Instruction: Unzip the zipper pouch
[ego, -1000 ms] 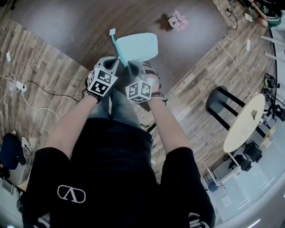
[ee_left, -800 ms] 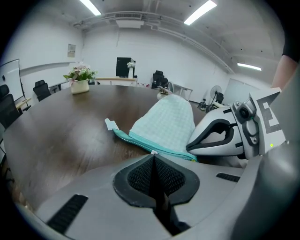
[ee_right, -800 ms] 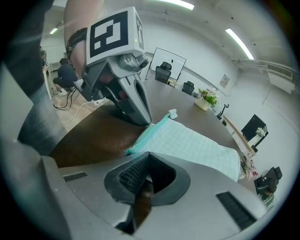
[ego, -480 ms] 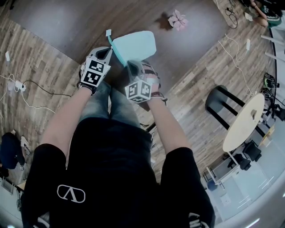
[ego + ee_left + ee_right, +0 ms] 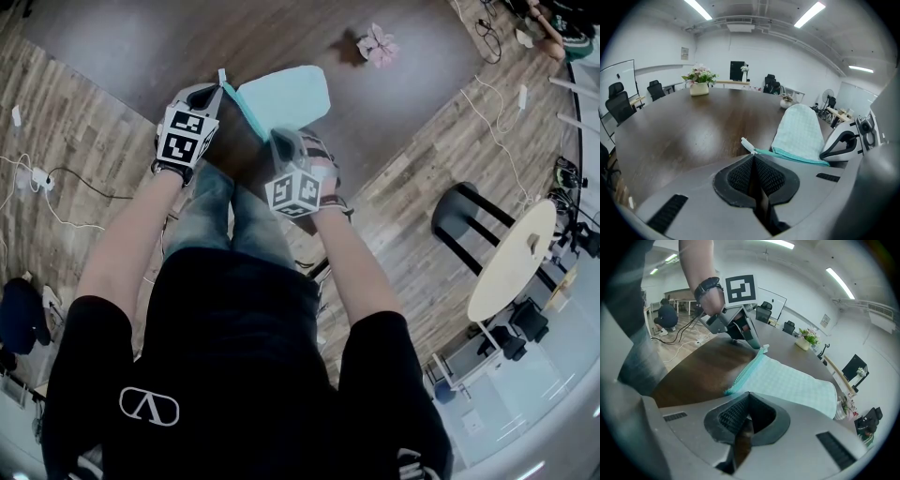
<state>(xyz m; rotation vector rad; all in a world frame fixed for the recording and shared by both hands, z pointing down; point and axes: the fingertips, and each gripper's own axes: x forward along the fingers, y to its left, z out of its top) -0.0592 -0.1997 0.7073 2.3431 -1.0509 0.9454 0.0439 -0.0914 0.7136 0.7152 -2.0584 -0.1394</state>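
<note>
**Dark meeting-room surface, pouch held between both grippers**

Dark brown wood fills the long surface, which stands on a plank floor in a bright meeting room. A flower arrangement sits farther along it, and office chairs line its far side.

Over the near end of the surface is the pouch, pale mint with a fine check and a darker teal zipper edge. That edge runs from one gripper to the other, while the body of the pouch extends away from the person. Whether the pouch touches the wood cannot be told.

The left gripper has its jaws pressed together on the zipper pull. The white tab of the pull pokes out just beyond the jaw tips, at the left end of the teal edge.

The right gripper is clamped on the near corner of the pouch, at the opposite end of the zipper edge, where the teal fabric disappears between its jaw tips. The two grippers are near each other, the left one higher in the head view.
</note>
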